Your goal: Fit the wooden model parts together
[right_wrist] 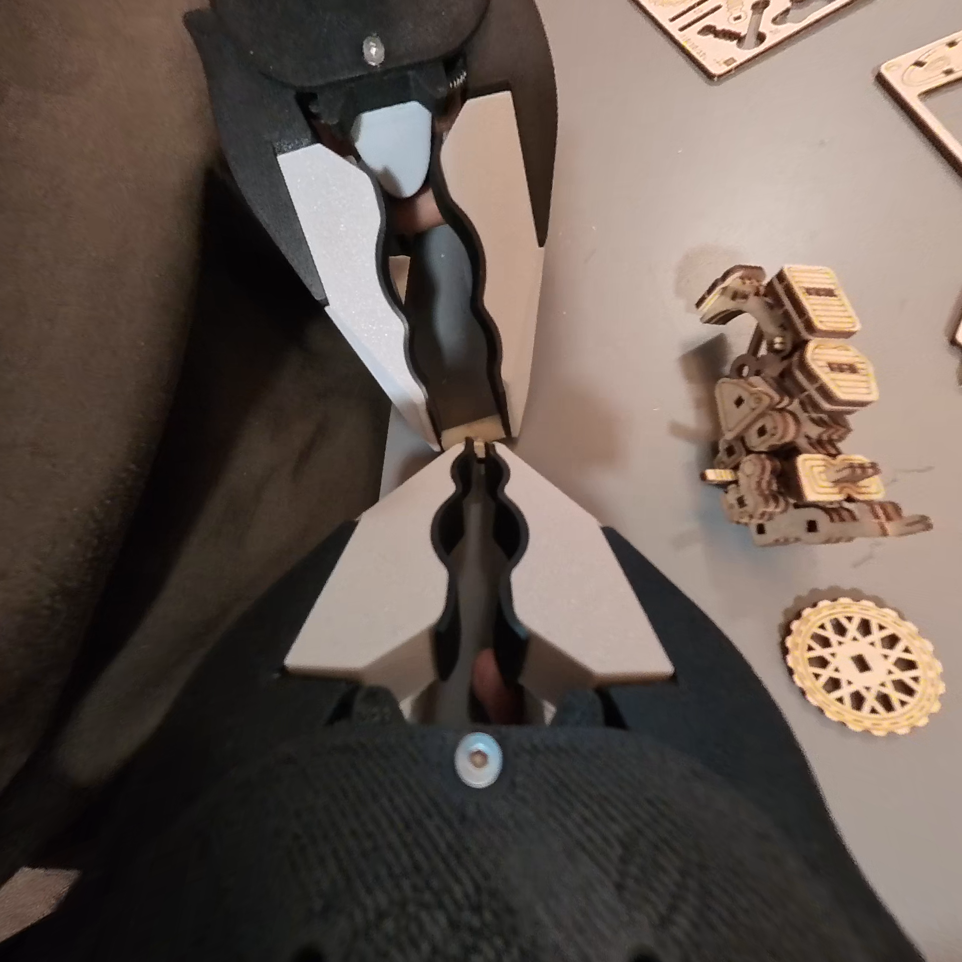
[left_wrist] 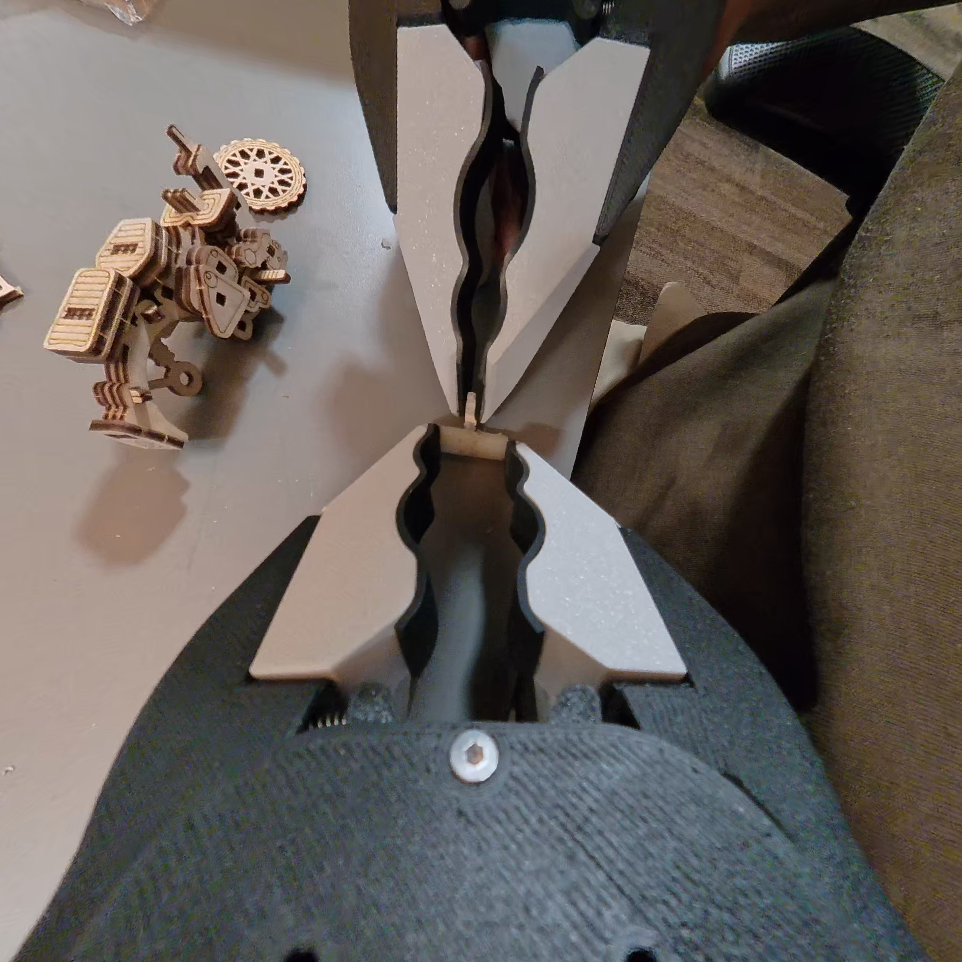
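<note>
My left gripper (left_wrist: pixel 473 434) is shut on a flat pale wooden piece (left_wrist: pixel 471 446), held across its tips. My right gripper (right_wrist: pixel 478 460) is shut on a small thin wooden piece (right_wrist: pixel 476 448). The two grippers meet tip to tip above the table's near edge, and the thin piece (left_wrist: pixel 471 408) touches the flat piece (right_wrist: pixel 471 428) edge-on. A partly built wooden model (left_wrist: pixel 161 296) lies on the grey table (left_wrist: pixel 323 323), with a spoked wooden wheel (left_wrist: pixel 260 174) beside it. Both also show in the right wrist view: the model (right_wrist: pixel 812 406) and the wheel (right_wrist: pixel 864 661).
Two laser-cut wooden sheets (right_wrist: pixel 729 31) (right_wrist: pixel 926 99) lie at the far edge of the table in the right wrist view. Dark fabric (left_wrist: pixel 859 416) fills the space beside the table, under both grippers. A dark chair (left_wrist: pixel 812 93) stands behind. The grippers are tip to tip, or close to it. The spoked wooden wheel (left_wrist: pixel 260 174) is about equally far from each gripper, around 12 centimetres. It is also in sight in the right wrist view (right_wrist: pixel 856 662).
</note>
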The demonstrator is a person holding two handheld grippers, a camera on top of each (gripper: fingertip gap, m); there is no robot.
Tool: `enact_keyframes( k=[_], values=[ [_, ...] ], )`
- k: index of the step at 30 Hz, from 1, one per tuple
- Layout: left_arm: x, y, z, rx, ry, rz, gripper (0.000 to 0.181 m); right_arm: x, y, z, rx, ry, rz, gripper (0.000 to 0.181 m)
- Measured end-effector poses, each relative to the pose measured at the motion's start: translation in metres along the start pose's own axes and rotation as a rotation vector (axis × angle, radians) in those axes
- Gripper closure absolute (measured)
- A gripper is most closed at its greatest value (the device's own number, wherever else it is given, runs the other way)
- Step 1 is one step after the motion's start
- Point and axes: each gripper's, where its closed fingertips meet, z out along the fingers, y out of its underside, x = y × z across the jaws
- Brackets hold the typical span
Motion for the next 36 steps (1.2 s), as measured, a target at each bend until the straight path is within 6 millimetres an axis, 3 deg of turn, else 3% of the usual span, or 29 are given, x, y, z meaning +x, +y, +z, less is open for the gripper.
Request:
enact_keyframes(
  k=[24,36],
  values=[
    [-0.0006,-0.0002,-0.0001,0.001,-0.002,-0.004,0.154,0.0023,0.0001,0.0004,0.003,0.087,-0.08,0.178],
    [-0.0023,-0.0003,-0.0005,0.007,-0.016,-0.008,0.154,0.0036,0.0,0.0001,0.004,0.229,-0.216,0.178]
  ],
)
